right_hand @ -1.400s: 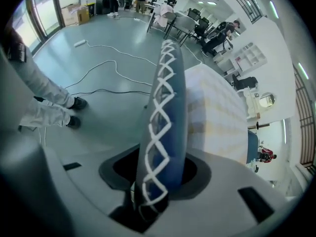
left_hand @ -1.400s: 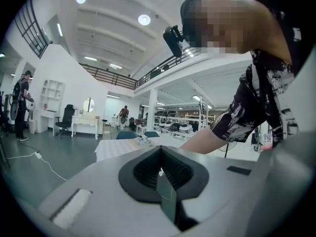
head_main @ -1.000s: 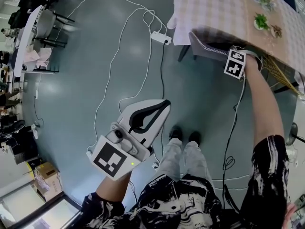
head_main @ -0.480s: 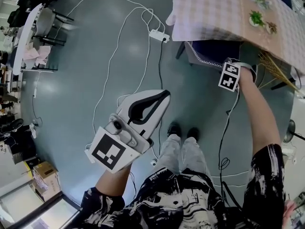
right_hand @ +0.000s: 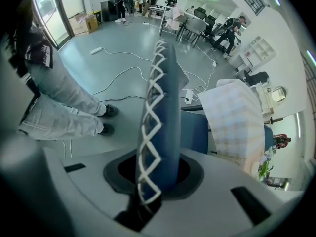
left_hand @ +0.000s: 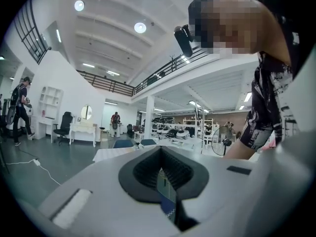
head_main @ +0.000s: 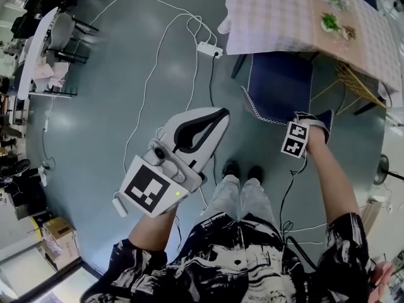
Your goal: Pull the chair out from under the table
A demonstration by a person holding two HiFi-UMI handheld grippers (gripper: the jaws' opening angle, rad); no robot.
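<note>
Head view, seen from the room floor.

- Chair (head_main: 278, 81): dark blue upholstery, padded square seat, backrest edged in white zigzag lacing, dark legs. Most of the seat stands clear of the table, with its far end at the cloth's hem. Its backrest faces the person.
- Right gripper (head_main: 310, 126): white plastic shell with a black-and-white marker cube. Its jaws are clamped on the top edge of the backrest. In the right gripper view the blue laced edge (right_hand: 160, 107) rises straight out of the right gripper (right_hand: 153, 177), filling the black-lined mouth.
- Left gripper (head_main: 216, 115): the same white shell with black ribbed pads, held over the floor well apart from the chair. The tips meet with nothing between them. In the left gripper view only a thin slit shows at the left gripper (left_hand: 160, 157).
- Table (head_main: 252, 40): draped in a pale pink-and-white checked cloth that hangs in soft folds. Small green plants (head_main: 328, 23) sit on top.
- Floor (head_main: 126, 106): smooth grey-green with a dull sheen.
- Power strip (head_main: 208, 49): white, lying just beside the table's corner. Thin white cables (head_main: 158, 62) loop from it across the floor toward the person's feet.
- Black shoes (head_main: 241, 170): set close together, near the backrest.
- Office chairs (head_main: 63, 33): grey, beside a long white desk, well apart at the room's edge.
- Cardboard box (head_main: 55, 229): brown, near the wall.
</note>
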